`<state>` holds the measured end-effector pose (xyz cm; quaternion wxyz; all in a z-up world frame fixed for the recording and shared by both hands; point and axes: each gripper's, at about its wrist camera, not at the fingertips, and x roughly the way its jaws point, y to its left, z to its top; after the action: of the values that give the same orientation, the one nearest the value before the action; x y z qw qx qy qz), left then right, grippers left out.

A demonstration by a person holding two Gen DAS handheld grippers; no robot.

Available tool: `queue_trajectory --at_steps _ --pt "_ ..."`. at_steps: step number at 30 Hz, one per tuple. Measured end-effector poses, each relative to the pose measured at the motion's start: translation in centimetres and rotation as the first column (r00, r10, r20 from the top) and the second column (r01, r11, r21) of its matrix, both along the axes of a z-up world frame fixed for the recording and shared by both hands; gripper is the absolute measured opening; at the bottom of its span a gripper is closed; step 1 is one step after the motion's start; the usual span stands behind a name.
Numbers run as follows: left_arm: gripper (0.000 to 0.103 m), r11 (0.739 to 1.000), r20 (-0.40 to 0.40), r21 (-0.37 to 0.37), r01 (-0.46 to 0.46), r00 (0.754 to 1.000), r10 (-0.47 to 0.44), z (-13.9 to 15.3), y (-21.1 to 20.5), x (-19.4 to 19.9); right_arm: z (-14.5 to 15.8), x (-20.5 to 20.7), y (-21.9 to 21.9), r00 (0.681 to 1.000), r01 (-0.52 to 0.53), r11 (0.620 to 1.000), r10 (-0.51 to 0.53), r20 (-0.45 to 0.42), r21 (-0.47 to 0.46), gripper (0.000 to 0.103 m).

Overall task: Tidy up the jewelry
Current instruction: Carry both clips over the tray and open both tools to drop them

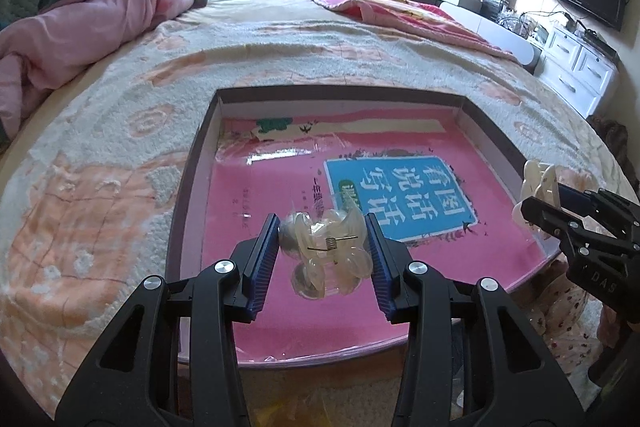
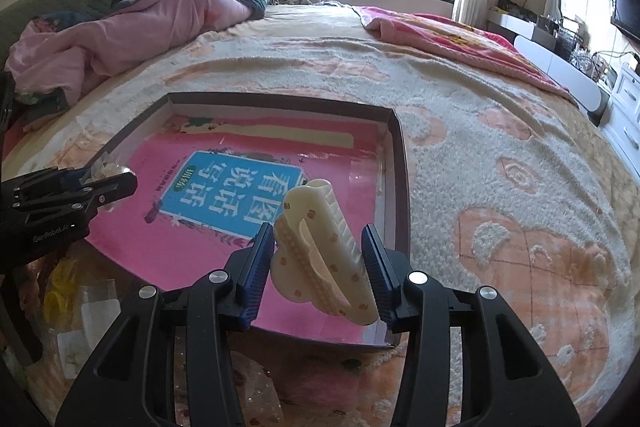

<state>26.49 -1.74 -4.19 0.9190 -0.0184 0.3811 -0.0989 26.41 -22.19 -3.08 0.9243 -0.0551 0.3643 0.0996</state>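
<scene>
Pinching: left claw [image 1: 325, 251] on clear hair clip [image 1: 326, 253]; right claw [image 2: 319, 267] on cream hair clip [image 2: 320, 251]; both above shallow box [image 1: 192, 163], apparently untouched.

Two hair clips over the box

I'm holding a clear claw clip [image 1: 325, 254] and a cream dotted clip [image 2: 324, 251] above the pink-lined box [image 1: 192, 163].

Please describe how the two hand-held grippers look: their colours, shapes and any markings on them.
Both are alike. The left gripper and right gripper have black plastic bodies with triangular cut-outs, silver round screw heads, and blue ribbed pads on two straight fingers. White lettering marks the body sides. No cables or sleeves show.
</scene>
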Motion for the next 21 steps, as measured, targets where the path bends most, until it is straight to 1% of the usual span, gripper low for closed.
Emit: queue_trajectory --at_steps 6,11,14,16,18,21 --pt "0.034 1.000 -0.009 -0.007 -0.003 1.000 0.003 -0.2 0.1 0.0 -0.5 0.2 -0.1 1.000 0.006 1.000 -0.006 -0.022 0.002 0.043" --pt "0.040 1.000 0.004 -0.014 -0.003 1.000 0.003 0.1 0.1 -0.5 -0.9 0.1 -0.2 0.999 0.011 1.000 -0.011 -0.037 0.008 0.043" --pt "0.045 1.000 0.018 -0.015 -0.010 1.000 0.010 0.4 0.2 -0.8 -0.9 -0.1 -0.3 0.999 0.014 1.000 -0.013 -0.031 0.016 0.044" --pt "0.047 1.000 0.027 -0.014 -0.014 1.000 0.014 0.7 0.2 -1.1 -0.8 -0.3 -0.4 1.000 0.013 1.000 -0.013 -0.027 0.022 0.047" --pt "0.051 1.000 0.035 -0.017 -0.019 0.999 0.019 0.9 0.3 -1.5 -0.6 -0.6 -0.6 1.000 0.013 0.999 -0.013 -0.014 0.037 0.054" --pt "0.055 0.999 0.046 -0.023 -0.027 0.999 0.028 1.3 0.4 -1.9 0.0 -1.3 -0.7 1.000 0.015 0.999 -0.015 0.012 0.044 0.056"
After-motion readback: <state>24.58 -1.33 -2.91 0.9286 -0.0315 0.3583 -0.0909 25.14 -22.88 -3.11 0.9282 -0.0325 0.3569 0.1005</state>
